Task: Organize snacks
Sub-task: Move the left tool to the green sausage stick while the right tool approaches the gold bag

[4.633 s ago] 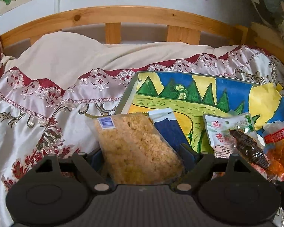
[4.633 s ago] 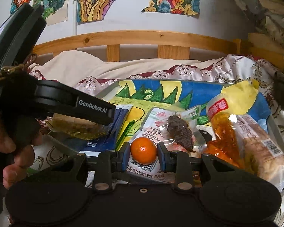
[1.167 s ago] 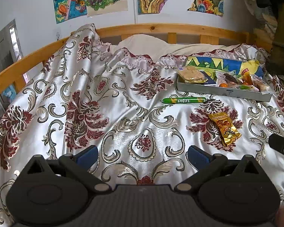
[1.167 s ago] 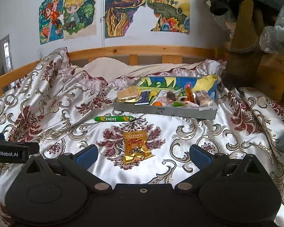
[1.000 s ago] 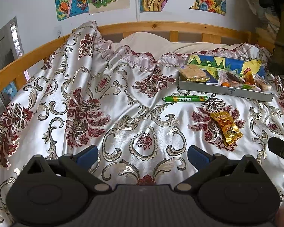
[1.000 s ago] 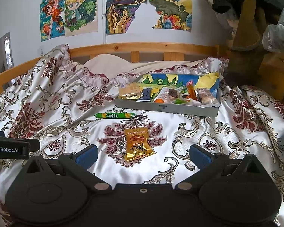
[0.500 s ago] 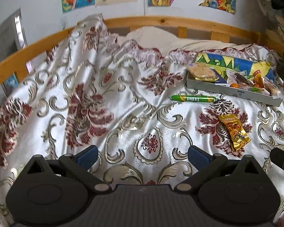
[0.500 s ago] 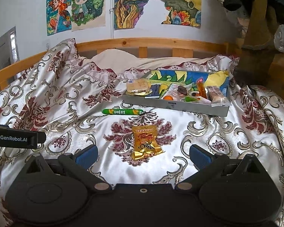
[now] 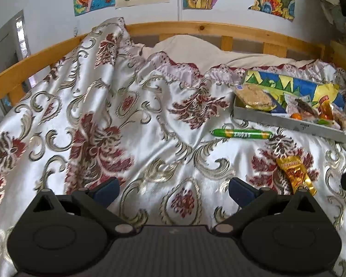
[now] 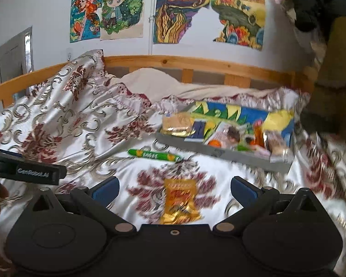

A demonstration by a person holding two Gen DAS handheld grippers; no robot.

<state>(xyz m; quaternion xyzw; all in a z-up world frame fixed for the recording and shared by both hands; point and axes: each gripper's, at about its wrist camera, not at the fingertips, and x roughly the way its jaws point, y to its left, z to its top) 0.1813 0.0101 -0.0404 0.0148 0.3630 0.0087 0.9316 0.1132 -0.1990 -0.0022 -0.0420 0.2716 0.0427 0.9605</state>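
Note:
A grey box (image 9: 293,124) with a colourful lining holds several snacks at the back right of the bed; it also shows in the right wrist view (image 10: 221,153). A green sausage stick (image 9: 242,133) (image 10: 155,154) lies on the quilt in front of the box. A gold snack packet (image 9: 296,175) (image 10: 181,204) lies nearer. My left gripper (image 9: 174,188) is open and empty over the quilt, left of the packet. My right gripper (image 10: 174,188) is open and empty, with the gold packet between its fingers' line, just beyond them.
A patterned satin quilt (image 9: 126,127) covers the bed. A wooden bed rail (image 9: 196,27) runs along the back and left. A pillow (image 9: 196,48) lies at the head. Posters hang on the wall. The left gripper's body (image 10: 27,172) shows at the right view's left edge.
Both grippers let go of their snacks in the box and pulled back. In the last second both have moved forward and a little left; the packet is closer to the right gripper.

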